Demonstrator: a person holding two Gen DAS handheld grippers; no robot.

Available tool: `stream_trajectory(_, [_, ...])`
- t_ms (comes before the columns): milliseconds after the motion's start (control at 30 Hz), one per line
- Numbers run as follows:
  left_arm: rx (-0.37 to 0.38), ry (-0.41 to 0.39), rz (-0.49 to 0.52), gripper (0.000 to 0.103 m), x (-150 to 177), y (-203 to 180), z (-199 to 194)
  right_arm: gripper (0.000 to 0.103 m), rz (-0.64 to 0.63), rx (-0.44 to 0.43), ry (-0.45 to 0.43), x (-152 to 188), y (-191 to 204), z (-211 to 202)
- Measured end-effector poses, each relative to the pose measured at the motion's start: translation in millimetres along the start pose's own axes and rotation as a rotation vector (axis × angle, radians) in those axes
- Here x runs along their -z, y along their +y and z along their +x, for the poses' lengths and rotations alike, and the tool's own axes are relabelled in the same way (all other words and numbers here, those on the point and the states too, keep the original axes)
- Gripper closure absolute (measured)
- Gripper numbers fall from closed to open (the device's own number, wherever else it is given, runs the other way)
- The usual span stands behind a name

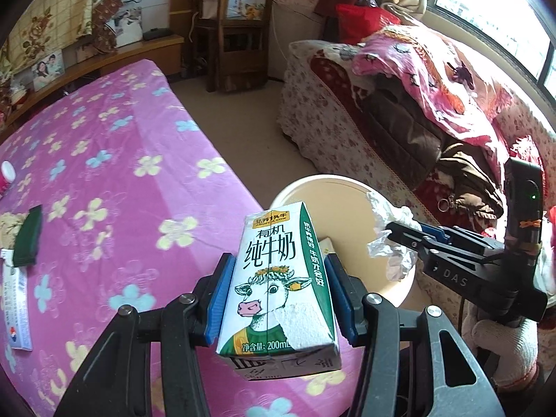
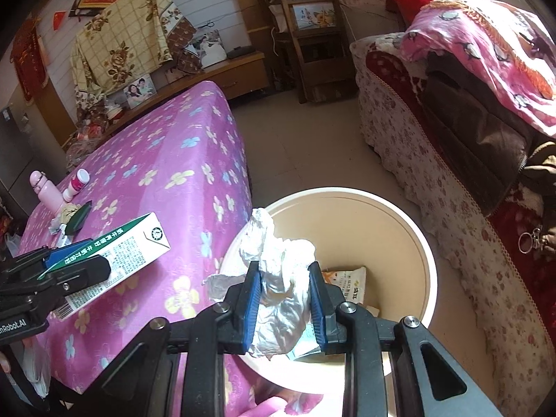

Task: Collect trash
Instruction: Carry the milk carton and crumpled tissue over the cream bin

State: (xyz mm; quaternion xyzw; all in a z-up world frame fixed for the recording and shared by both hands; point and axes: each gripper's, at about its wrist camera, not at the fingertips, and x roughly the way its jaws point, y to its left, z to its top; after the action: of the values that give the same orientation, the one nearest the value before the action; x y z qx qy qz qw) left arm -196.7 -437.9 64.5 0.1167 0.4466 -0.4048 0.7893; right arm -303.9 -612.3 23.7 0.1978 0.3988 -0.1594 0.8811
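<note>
My left gripper (image 1: 278,292) is shut on a white and green milk carton (image 1: 278,288) with a cow on it, held above the bed's edge, just short of the cream round bin (image 1: 351,187). The carton also shows in the right wrist view (image 2: 121,260). My right gripper (image 2: 283,299) is shut on a crumpled white tissue (image 2: 278,278), held over the bin's (image 2: 417,239) near rim. The tissue (image 1: 392,239) and right gripper (image 1: 410,239) show in the left wrist view. A snack packet (image 2: 347,278) lies inside the bin.
The bed has a pink flowered cover (image 1: 121,180). On it lie a dark green case (image 1: 27,236), a medicine box (image 1: 15,305), a small bottle (image 2: 77,182) and a pink flask (image 2: 47,191). A sofa with clothes (image 1: 417,121) stands right of the bin.
</note>
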Motion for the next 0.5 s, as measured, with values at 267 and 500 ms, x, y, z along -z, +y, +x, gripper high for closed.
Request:
stream_trajectory(267, [0.052, 0.029, 0.005, 0.049, -5.2, -17.8, 21.1, 0.073, 0.045, 0.027, 0.026, 3.5, -22.8, 11.2])
stream_trajectory(500, [0.086, 0.062, 0.009, 0.049, -3.8, -29.9, 42.0, 0.066, 0.106, 0.046, 0.055, 5.6, -42.2, 22.3])
